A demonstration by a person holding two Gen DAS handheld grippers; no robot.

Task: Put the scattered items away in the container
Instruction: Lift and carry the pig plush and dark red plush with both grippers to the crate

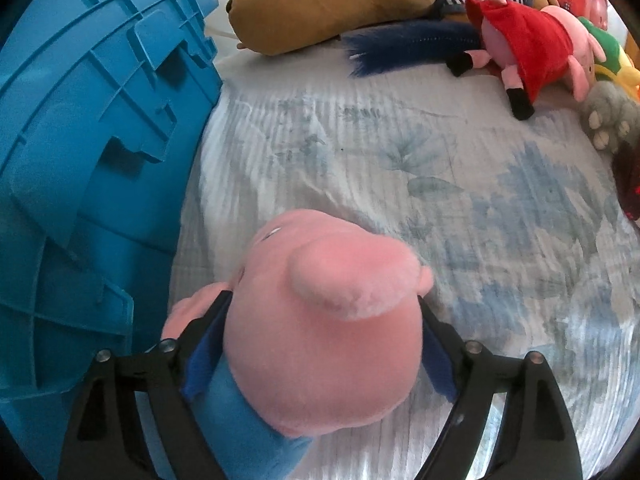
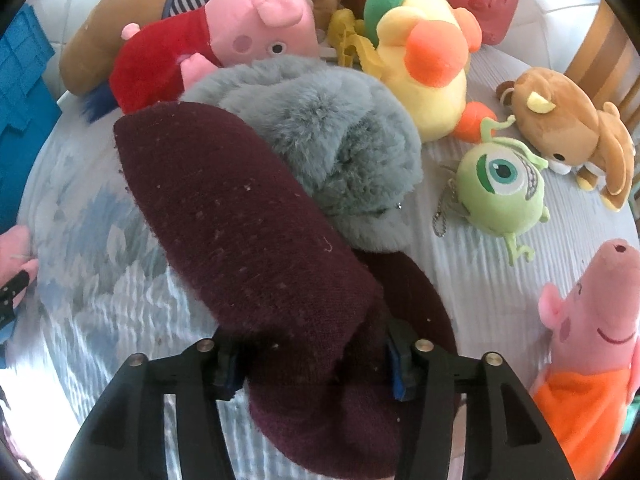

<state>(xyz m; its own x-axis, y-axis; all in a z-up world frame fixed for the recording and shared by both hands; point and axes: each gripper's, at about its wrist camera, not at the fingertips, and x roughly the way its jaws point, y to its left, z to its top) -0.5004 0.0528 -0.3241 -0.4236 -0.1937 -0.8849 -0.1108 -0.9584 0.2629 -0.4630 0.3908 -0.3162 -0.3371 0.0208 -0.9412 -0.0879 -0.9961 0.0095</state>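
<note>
The crate (image 1: 100,160) stands at the left edge of the bed (image 1: 440,184). Just right of it, the left tool (image 1: 324,344) holds a pig plush (image 1: 328,320) between its fingers, above the bedcover. Along the far side of the bed lies a long dog plush (image 1: 332,4), with a second pig plush (image 1: 532,44) in front of it. The right tool (image 2: 316,364) grips a knitted slipper (image 2: 256,240); a furry slipper (image 2: 332,148) lies against it, behind and to the right. Further right sit a one-eyed plush (image 2: 500,184), a bear plush (image 2: 572,132) and a third pig plush (image 2: 596,344).
</note>
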